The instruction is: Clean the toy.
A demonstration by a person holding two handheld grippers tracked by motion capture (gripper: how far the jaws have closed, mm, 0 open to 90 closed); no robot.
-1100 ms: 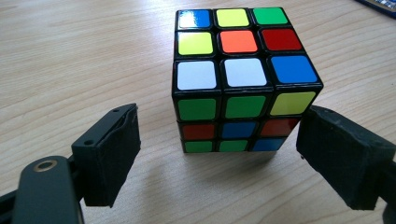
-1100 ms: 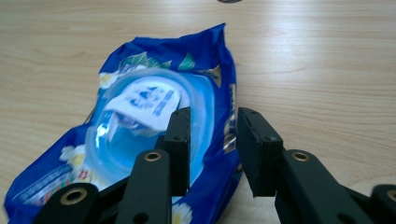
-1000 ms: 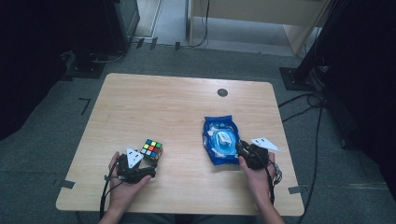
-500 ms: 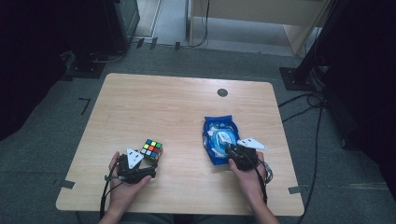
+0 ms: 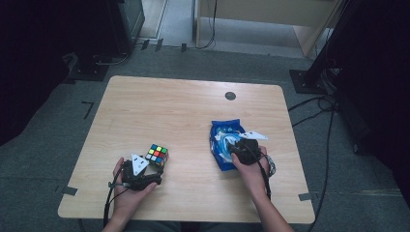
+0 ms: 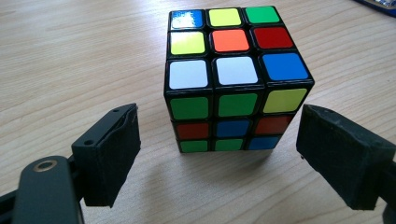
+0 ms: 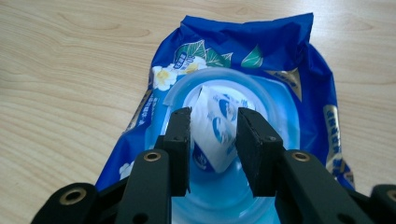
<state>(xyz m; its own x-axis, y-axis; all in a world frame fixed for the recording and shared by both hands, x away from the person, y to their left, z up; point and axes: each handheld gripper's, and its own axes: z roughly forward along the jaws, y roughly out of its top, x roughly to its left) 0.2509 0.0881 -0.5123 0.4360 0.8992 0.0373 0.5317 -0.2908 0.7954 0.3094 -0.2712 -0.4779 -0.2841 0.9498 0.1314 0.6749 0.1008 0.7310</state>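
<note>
Wood grain runs bare across most of the desk; its far half carries nothing but a small dark round cap near the far edge, so there is free room forward of both hands. Toward the near left, the puzzle cube stands flat on the desk, well in from the left edge and fairly near the front one. The left gripper sits just behind it, released: in the left gripper view its jaws stand wide to either side of the puzzle cube, short of its near face and touching nothing. Right of centre lies the blue wipes pack, its long axis pointing away from the person, with bare desk between it and the right edge. The right gripper hangs over the pack's round opening, and its jaws, which have just been opening, flank the raised white flap without clearly pressing it.
</note>
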